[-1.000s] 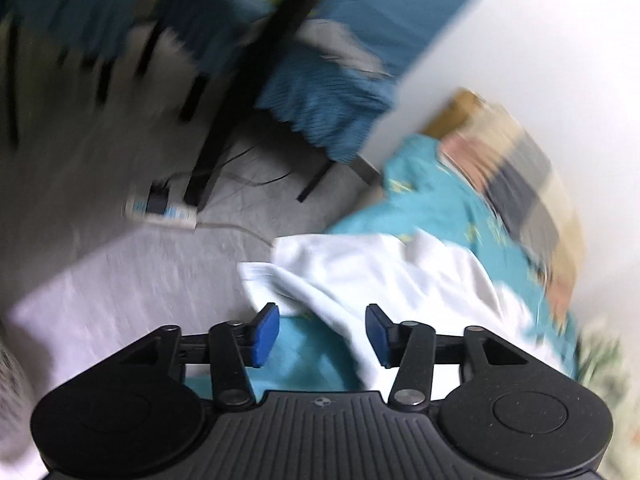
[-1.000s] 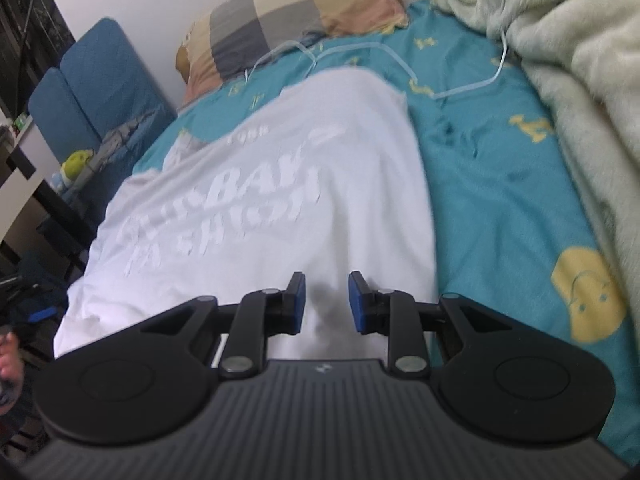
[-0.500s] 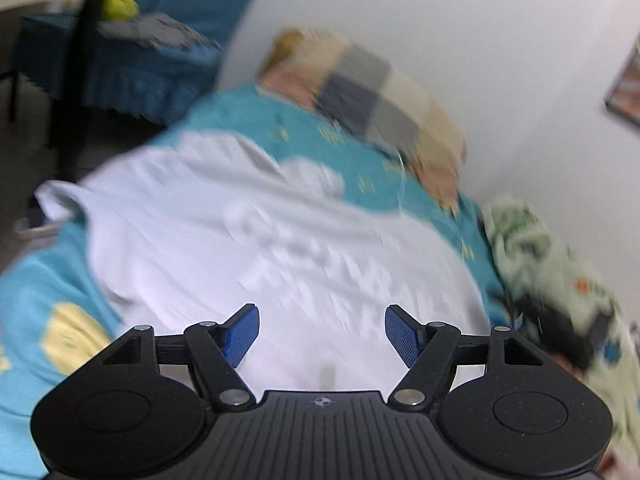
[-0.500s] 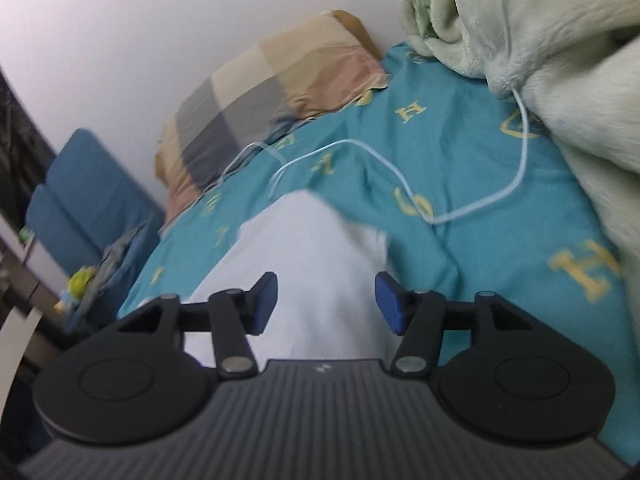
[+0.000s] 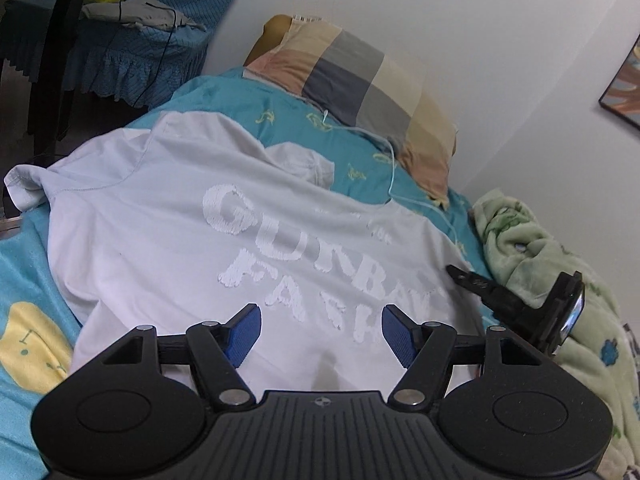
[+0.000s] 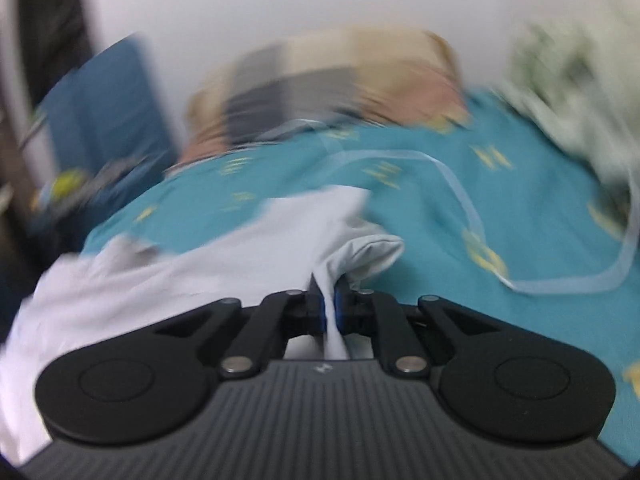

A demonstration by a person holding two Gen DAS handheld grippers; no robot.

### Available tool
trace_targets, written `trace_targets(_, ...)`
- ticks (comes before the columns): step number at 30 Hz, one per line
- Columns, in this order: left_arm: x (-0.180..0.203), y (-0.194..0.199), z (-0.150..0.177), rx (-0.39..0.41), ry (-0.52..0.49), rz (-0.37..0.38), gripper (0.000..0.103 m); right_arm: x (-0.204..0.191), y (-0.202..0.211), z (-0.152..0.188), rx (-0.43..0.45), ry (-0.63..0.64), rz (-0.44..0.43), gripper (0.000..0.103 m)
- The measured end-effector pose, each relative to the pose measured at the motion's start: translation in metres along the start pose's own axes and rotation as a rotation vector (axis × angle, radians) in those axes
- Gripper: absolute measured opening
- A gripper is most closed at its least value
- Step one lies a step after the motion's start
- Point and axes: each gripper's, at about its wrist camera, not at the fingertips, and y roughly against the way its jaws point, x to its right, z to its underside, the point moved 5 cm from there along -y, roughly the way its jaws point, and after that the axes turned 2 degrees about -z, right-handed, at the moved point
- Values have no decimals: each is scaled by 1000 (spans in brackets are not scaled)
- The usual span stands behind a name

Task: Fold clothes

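left gripper [image 5: 320, 330]: spread wide, hovering over the white t-shirt [image 5: 208, 240]
right gripper [image 6: 329, 308]: clamped on the shirt's sleeve
t-shirt: flat across the bed [image 5: 352, 152]

This is a bedroom in a home. A bed [image 5: 224, 92] fills most of the left wrist view, covered with a teal sheet printed with yellow figures. At the upper middle of the frame a patchwork pillow [image 5: 360, 76] in beige, grey and pink leans against a plain white wall [image 5: 460, 12]. A fluffy pale green blanket [image 5: 532, 248] lies bunched at the right edge, and a thin white cable [image 5: 394, 168] trails across the sheet below the pillow. In the upper left stands a blue padded chair [image 5: 132, 52] with grey clothing and a yellow-green plush on its seat. A framed picture [image 5: 624, 84] hangs at the far right.
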Motion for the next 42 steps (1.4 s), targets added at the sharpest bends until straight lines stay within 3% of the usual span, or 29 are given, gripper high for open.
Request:
trace_targets(5,0,14,-6,40,20,34,68,-88,-4,27,-87,235,-118,8)
trace_targets(10,-3,16,-5,44,28,34,68,-110,0,36,-143,237,-211,11)
trace_targets(13,-3,14,-4,39,28,32,68,-91,6,20,-132,54,-335,23)
trace_targets(15,-4,14,-3,35,30,35,68,-74,15,4,-89,-84,-394,42)
trace_targets(18,-3,12,-1,31,30,40,68,-45,28,-23,-17,-259,-449,51)
trace_targets(21,-3,10,0,24,29,40,68,-9,35,-44,7,-352,-392,50)
trace_targets(23,-3,7,1,17,30,40,68,17,33,-49,-39,-393,-306,51)
trace_targets(25,-2,5,3,12,24,38,68,32,27,-42,-144,-369,-256,51)
trace_targets(27,-1,4,4,10,11,35,68,37,16,-30,-240,-350,-246,51)
trace_targets(31,1,3,7,8,-9,30,68,30,5,-4,-346,-388,-259,48)
trace_targets(32,1,3,8,7,-10,29,68,24,7,0,-349,-385,-280,35)
trace_targets(33,1,3,8,6,-11,31,68,17,10,1,-343,-373,-295,19)
trace_targets(35,2,4,8,7,-14,35,68,8,18,-2,-320,-338,-299,11)
trace_targets(39,4,6,9,8,-24,43,68,13,37,-30,-204,-233,-125,9)
trace_targets(42,5,5,11,3,-30,50,68,39,52,-50,-99,-230,-22,9)
